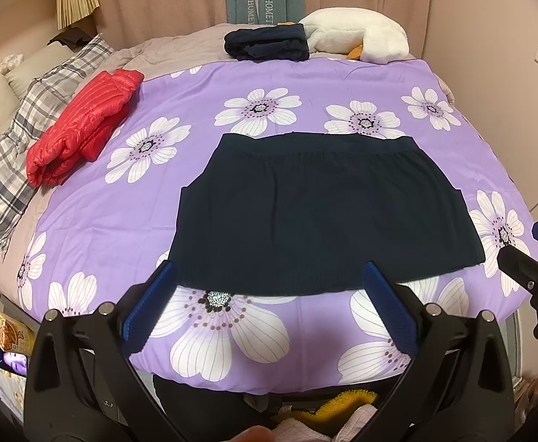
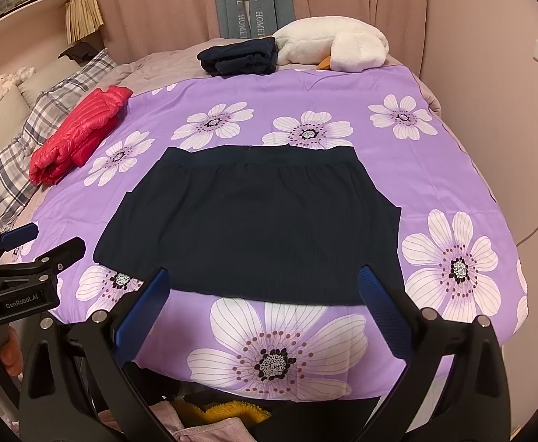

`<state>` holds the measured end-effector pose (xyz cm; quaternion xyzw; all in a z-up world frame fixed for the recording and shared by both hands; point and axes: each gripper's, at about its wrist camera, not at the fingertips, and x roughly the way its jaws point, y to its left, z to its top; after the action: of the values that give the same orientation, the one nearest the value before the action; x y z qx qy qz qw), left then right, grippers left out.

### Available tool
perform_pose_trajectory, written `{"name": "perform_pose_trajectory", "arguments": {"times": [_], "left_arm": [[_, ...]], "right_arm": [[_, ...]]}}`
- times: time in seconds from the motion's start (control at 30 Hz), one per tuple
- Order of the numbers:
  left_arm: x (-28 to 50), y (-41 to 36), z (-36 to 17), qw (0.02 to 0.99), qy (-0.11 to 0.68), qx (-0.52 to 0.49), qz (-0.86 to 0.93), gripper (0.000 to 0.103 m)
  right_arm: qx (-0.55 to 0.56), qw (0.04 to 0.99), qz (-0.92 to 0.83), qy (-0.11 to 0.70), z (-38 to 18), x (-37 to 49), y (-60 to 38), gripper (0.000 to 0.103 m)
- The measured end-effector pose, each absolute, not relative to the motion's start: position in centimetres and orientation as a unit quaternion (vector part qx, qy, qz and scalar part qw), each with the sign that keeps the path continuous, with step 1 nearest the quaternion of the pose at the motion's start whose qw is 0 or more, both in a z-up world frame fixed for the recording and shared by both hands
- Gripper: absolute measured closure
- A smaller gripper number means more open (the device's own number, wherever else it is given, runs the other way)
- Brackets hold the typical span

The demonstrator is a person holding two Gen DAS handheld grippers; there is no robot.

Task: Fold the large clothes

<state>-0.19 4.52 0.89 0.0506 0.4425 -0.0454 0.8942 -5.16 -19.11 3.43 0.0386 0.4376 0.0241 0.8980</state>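
Note:
A dark navy skirt (image 1: 320, 213) (image 2: 254, 224) lies flat on a purple flowered quilt (image 1: 232, 84) (image 2: 397, 169), its waistband toward the far side and its hem toward me. My left gripper (image 1: 269, 276) hovers open over the quilt at the skirt's near hem, nothing between its blue pads (image 1: 390, 316). My right gripper (image 2: 265, 280) is open too, over the same hem a little further right. Each gripper shows at the edge of the other's view: the right one (image 1: 526, 254), the left one (image 2: 44, 246).
A folded red puffer jacket (image 1: 81, 125) (image 2: 77, 136) lies at the quilt's left, a folded dark garment (image 1: 269, 42) (image 2: 239, 55) at the far edge beside a white plush goose (image 1: 357, 33) (image 2: 335, 42). Plaid pillows (image 1: 14, 140) lie left. Yellow and pink cloth (image 2: 210, 416) sits below the bed's near edge.

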Motion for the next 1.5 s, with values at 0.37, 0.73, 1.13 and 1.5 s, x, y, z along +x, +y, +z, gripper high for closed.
{"name": "perform_pose_trajectory", "arguments": {"times": [0.37, 0.73, 1.13, 1.5], "left_arm": [[-0.3, 4.3, 0.9, 0.894, 0.443, 0.051, -0.045, 0.002], [-0.3, 4.3, 0.9, 0.894, 0.442, 0.052, -0.045, 0.002], [-0.3, 3.9, 0.9, 0.894, 0.443, 0.054, -0.047, 0.002], [-0.2, 3.4, 1.1, 0.895, 0.439, 0.059, -0.054, 0.002]], "right_arm": [[0.04, 0.898, 0.022, 0.438, 3.5, -5.3, -19.2, 0.001], [0.041, 0.898, 0.022, 0.438, 3.5, -5.4, -19.3, 0.001], [0.041, 0.898, 0.023, 0.438, 3.5, -5.4, -19.3, 0.001], [0.041, 0.898, 0.022, 0.438, 3.6, -5.2, -19.4, 0.001]]}}
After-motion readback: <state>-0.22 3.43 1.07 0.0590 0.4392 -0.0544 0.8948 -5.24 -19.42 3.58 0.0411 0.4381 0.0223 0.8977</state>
